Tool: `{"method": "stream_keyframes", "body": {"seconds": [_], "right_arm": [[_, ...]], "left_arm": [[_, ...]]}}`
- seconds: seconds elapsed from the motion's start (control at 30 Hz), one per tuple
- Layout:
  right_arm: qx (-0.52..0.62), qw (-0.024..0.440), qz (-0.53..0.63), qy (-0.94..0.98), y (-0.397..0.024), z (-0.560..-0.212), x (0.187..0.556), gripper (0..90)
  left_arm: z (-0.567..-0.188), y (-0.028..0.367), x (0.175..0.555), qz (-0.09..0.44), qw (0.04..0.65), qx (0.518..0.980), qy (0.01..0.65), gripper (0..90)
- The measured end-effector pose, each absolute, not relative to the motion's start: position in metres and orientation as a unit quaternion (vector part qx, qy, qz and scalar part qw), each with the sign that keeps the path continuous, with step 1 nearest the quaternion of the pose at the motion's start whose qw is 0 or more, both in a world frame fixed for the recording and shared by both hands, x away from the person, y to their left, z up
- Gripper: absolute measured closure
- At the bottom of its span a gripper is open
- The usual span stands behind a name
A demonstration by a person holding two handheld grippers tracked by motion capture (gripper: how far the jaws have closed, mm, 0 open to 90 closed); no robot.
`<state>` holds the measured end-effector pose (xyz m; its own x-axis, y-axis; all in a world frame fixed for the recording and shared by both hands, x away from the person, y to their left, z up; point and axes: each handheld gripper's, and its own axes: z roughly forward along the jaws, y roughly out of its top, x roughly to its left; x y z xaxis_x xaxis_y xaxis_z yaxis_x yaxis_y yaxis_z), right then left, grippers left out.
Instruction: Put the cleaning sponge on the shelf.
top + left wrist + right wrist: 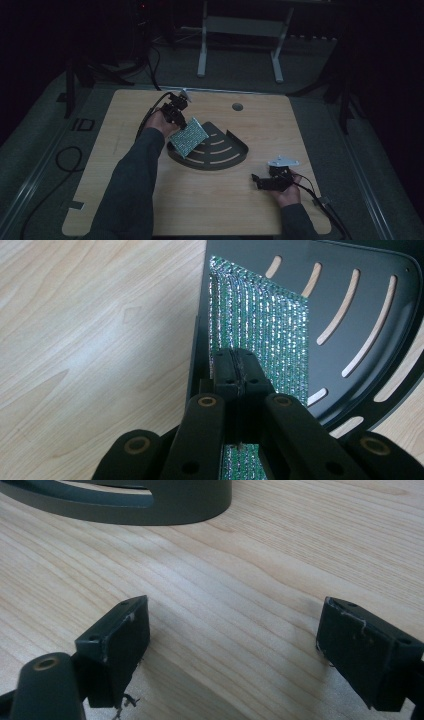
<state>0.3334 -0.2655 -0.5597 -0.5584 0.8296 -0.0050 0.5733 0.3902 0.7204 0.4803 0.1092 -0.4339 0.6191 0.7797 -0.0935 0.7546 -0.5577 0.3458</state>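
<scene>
Our dim room holds a pale wooden table (pixel 210 200) carrying a dark slotted tray (pixel 220 150). Over its left edge our left gripper (pixel 235 371) pinches the glittery sponge (pixel 260 325) tight; released too early, we think it could tip out onto the wood. Our right gripper (pixel 232 650) rests wide open, empty, well apart.

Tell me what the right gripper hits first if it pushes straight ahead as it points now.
Probably the dark tray's curved outer wall. The open right gripper has bare table ahead until then, though depth is hard to judge.
</scene>
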Motion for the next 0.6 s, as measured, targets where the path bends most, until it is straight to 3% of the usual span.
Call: {"method": "stream_keyframes", "body": {"seconds": [0.6], "right_arm": [[0.431, 0.186, 0.345, 0.813, -0.2657, -0.5597, 0.3335, 13.5]], "left_arm": [[-0.4402, 0.1042, 0.4825, 0.035, 0.171, 0.886, 0.430, 90.0]]}}
